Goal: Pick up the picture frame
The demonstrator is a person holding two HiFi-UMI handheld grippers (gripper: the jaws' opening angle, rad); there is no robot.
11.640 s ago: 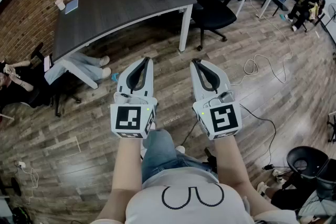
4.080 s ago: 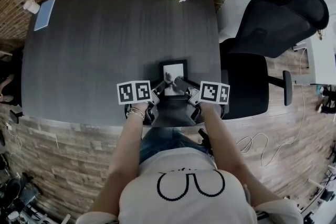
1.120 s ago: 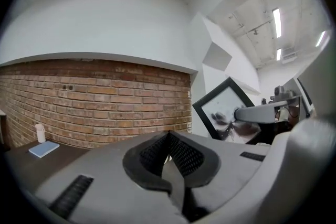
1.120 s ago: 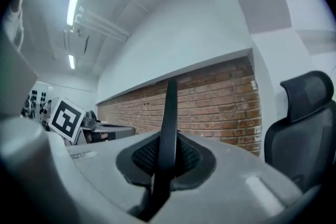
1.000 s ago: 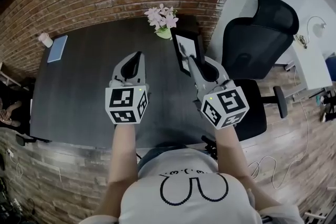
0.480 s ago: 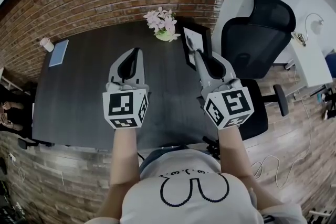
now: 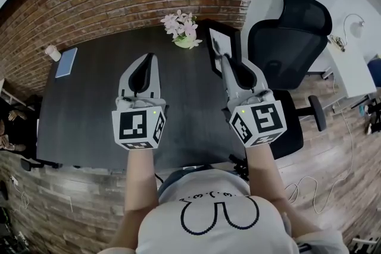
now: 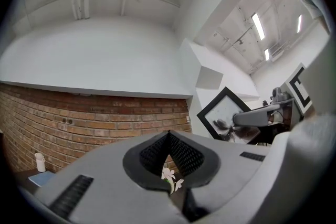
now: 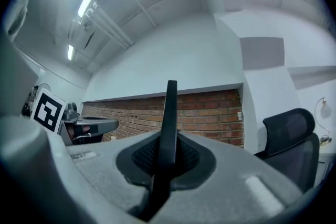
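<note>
At the far left of the dark worktop (image 7: pixel 89 110) lie a blue notebook (image 7: pixel 65 61) and a small white bottle (image 7: pixel 53 53), well apart from the action. The left gripper (image 7: pixel 149 57) hovers over the middle of the worktop; its fingers (image 8: pixel 152 152) are pressed together with nothing between them, only the potted pink flowers (image 7: pixel 181 28) showing beyond.

To the right of the flowers, the right gripper (image 7: pixel 227 62) has its fingers nearly together, clamped on the lower edge of the black picture frame (image 7: pixel 219 44). The frame stands clear of the worktop, tilted, above its far right end, with the black office chair (image 7: pixel 292 38) behind it. The right gripper view shows the frame edge-on, deep in the pads.

The pickup looks essentially done. A one-edge pinch on a tall, flat frame will likely let it swing, so the lift should be slow and level, clamp pressure unchanged, the frame kept away from the flowers and the chair back. The free left gripper could steady the opposite edge if it wobbles.
</note>
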